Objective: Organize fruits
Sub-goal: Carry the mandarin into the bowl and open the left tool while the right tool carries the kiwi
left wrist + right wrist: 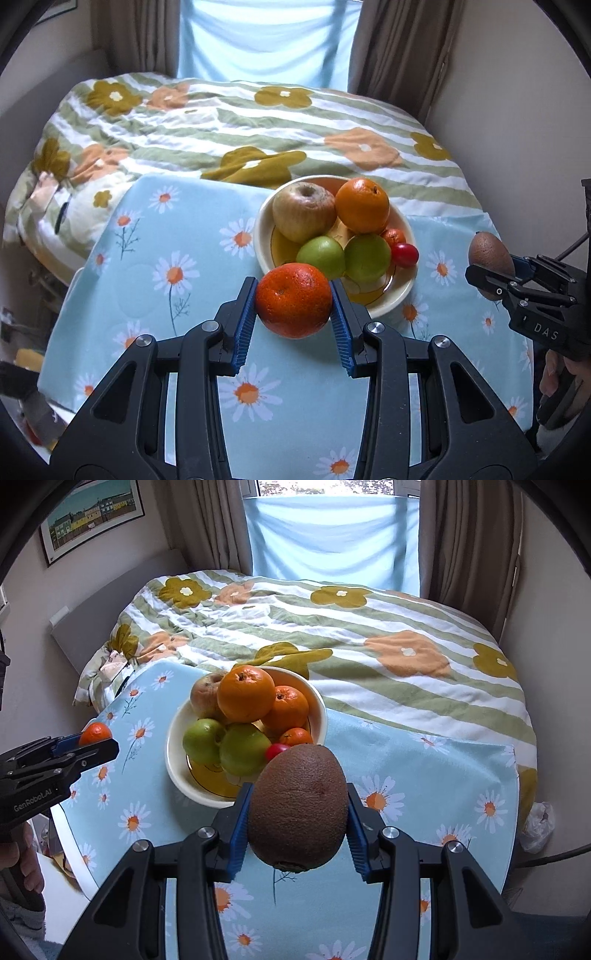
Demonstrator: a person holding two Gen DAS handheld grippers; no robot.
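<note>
My left gripper (pixel 294 295) is shut on a mandarin (pixel 294 300), held above the table just in front of the cream bowl (pixel 397 295). My right gripper (pixel 298 808) is shut on a brown kiwi (pixel 298 806), held near the bowl's (pixel 173 760) right front rim. The bowl holds an apple (pixel 303 210), an orange (pixel 362 205), two green fruits (pixel 321 256), a small mandarin (pixel 394 236) and a red cherry tomato (pixel 405 254). The right gripper with the kiwi (pixel 489 254) shows at the right edge of the left wrist view; the left gripper with the mandarin (pixel 95 734) shows at the left of the right wrist view.
The table wears a light blue daisy cloth (pixel 155 266). Behind it lies a bed with a striped flowered duvet (pixel 236 125), then curtains and a window. A framed picture (pixel 92 517) hangs on the left wall. A white plastic bag (pixel 537 825) lies at the right.
</note>
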